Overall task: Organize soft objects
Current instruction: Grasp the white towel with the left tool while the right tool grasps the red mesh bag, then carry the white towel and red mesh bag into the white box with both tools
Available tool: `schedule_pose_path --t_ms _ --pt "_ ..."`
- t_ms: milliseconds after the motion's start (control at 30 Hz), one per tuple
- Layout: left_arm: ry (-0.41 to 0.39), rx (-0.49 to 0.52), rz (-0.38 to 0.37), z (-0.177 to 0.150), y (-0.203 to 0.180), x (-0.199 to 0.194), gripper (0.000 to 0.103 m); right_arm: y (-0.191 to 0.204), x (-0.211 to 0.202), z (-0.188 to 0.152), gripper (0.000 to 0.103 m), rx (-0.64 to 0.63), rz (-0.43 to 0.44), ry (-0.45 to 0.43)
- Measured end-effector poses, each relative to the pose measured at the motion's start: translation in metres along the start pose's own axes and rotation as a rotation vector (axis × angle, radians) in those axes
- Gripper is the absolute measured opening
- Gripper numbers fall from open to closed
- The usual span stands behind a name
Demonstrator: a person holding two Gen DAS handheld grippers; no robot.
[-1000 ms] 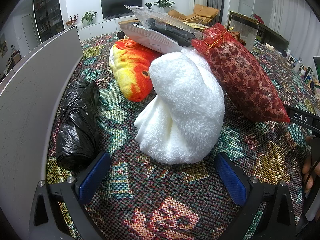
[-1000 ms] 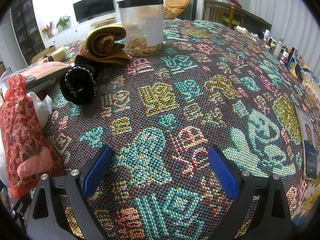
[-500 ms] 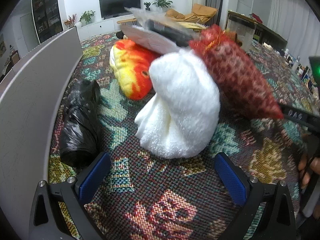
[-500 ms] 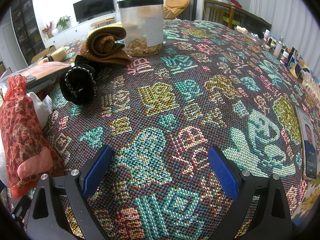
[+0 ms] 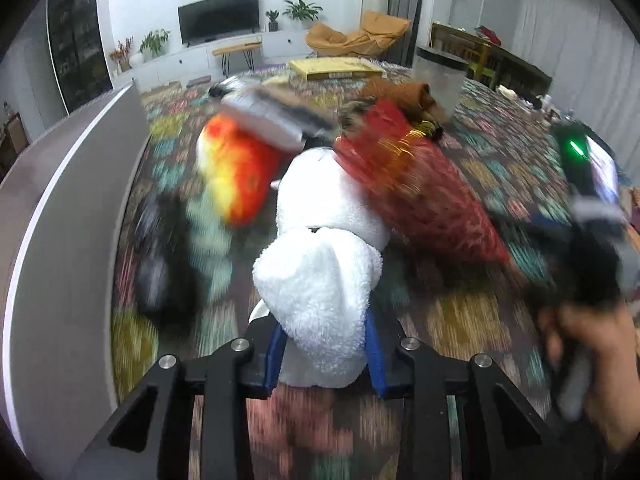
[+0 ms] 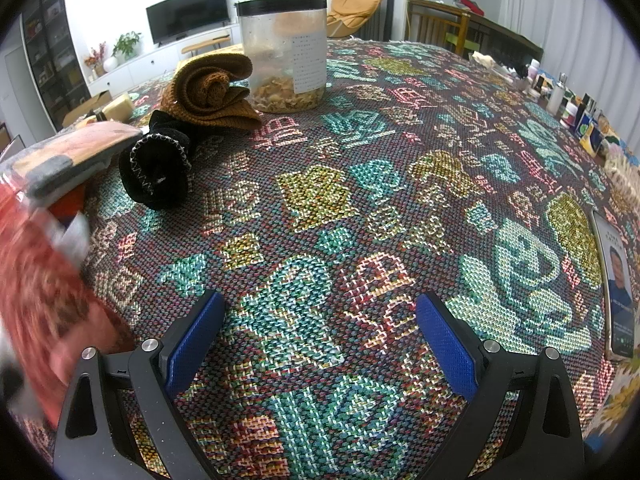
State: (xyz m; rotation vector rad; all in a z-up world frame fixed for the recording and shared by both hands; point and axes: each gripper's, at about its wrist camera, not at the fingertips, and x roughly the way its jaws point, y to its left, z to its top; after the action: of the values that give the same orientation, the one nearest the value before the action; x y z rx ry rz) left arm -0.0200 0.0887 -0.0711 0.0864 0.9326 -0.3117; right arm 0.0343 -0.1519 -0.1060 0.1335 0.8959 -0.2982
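Note:
A white fluffy towel sits between the blue pads of my left gripper. The jaws are closing on it and the pads press both its sides, with the towel bulging out above them. Behind it lie an orange and yellow fish plush, a red mesh bag and a black plastic bag, all blurred. My right gripper stands open over bare patterned cloth. Farther off are a rolled brown knit and a black rolled cloth.
A grey board walls the left side. A clear jar with a black lid stands behind the brown knit. A phone lies at the right edge. A plastic packet rests on the fish. A hand grips the other tool.
The left jaws went from wide open to shut on the white towel, and the left gripper rose, so its view now blurs. The right gripper has kept still.

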Motion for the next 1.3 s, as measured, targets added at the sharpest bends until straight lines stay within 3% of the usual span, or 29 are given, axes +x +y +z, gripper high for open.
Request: schedule_pose_path --t_ms 100,167,233,367,533,667,733,867,933,1033,1067,1100,1133,1200,1267,1300 --pt "0.007 0.021 -0.015 -0.021 0.003 -0.016 0.047 0.000 0.000 0.000 0.098 0.000 0.000 0.000" --pt "0.011 0.041 -0.028 -0.024 0.000 -0.021 0.078 0.000 0.000 0.000 0.098 0.000 0.001 0.000" --pt "-0.022 0.057 -0.032 -0.024 -0.001 -0.026 0.097 0.000 -0.001 -0.001 0.098 0.000 0.001 0.000" --pt "-0.046 0.089 -0.004 -0.012 -0.009 -0.018 0.098 0.000 -0.002 -0.001 0.098 0.001 0.001 0.000" --pt "-0.023 0.026 -0.053 0.000 0.002 -0.006 0.098 -0.006 0.002 0.003 0.097 0.012 0.017 -0.002" --pt "-0.012 0.047 -0.034 -0.010 0.005 -0.005 0.098 -0.030 -0.022 0.011 0.096 0.119 0.229 0.029" --pt "-0.010 0.067 -0.021 -0.018 0.004 -0.004 0.098 -0.027 -0.038 0.013 0.096 0.140 0.321 0.108" --pt "-0.020 0.105 0.021 -0.031 -0.002 -0.005 0.098 0.012 -0.045 -0.012 0.096 0.236 0.679 0.460" --pt "-0.026 0.112 0.034 -0.038 -0.004 -0.009 0.098 0.036 -0.037 -0.024 0.096 0.222 0.712 0.544" --pt "-0.028 0.113 0.043 -0.046 0.000 -0.017 0.098 0.058 -0.025 -0.032 0.096 0.217 0.688 0.522" --pt "-0.029 0.111 0.046 -0.048 0.002 -0.019 0.098 0.055 -0.028 -0.029 0.082 0.247 0.711 0.452" --pt "-0.031 0.106 0.047 -0.050 0.006 -0.024 0.098 0.054 -0.029 -0.025 0.056 0.234 0.706 0.432" --pt "-0.032 0.101 0.045 -0.052 0.010 -0.027 0.098 0.052 -0.029 -0.024 0.014 0.219 0.695 0.433" --pt "-0.038 0.091 0.036 -0.053 0.015 -0.034 0.098 0.041 -0.030 -0.017 0.015 0.212 0.681 0.434" --pt "-0.051 0.093 0.027 -0.049 0.015 -0.037 0.098 0.031 -0.038 -0.001 0.015 0.132 0.589 0.380" --pt "-0.063 0.102 0.026 -0.042 0.011 -0.038 0.098 0.028 -0.047 0.014 0.015 0.033 0.501 0.314"
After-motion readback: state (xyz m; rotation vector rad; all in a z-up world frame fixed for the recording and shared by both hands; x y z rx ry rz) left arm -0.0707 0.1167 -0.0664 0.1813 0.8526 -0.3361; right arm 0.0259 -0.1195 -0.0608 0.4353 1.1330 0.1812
